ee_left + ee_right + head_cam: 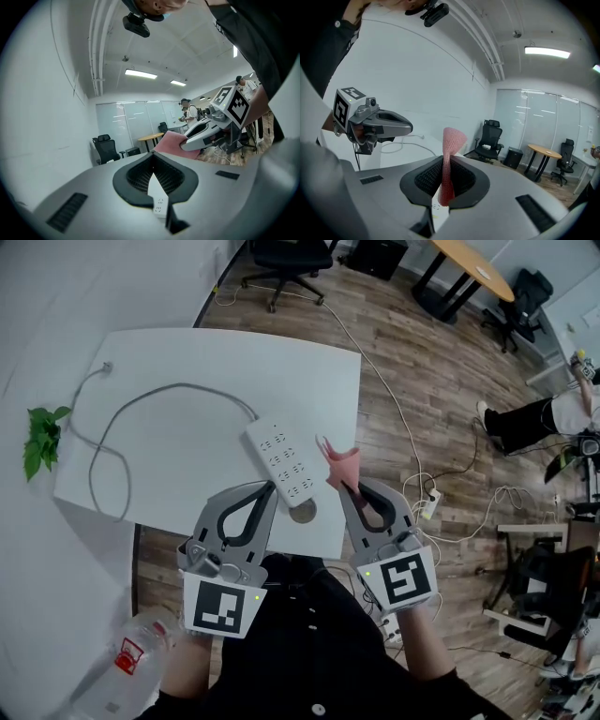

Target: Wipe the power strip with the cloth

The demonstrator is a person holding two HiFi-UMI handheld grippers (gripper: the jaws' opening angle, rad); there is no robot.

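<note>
A green plant [39, 439] is seen far left of the power strip [281, 460], which is laid by the white bench's [187, 362] near edge, its grey cable [122, 418] looped leftward. At the strip's near end the left gripper [270, 487] is set, fingers drawn together. Just right of the strip, a pink cloth [342, 465] is pinched upright by the right gripper [345, 486]; wood floor [422, 362] is seen beyond.

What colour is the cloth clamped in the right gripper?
Pink: the soft cloth shows best in the right gripper view.
</note>
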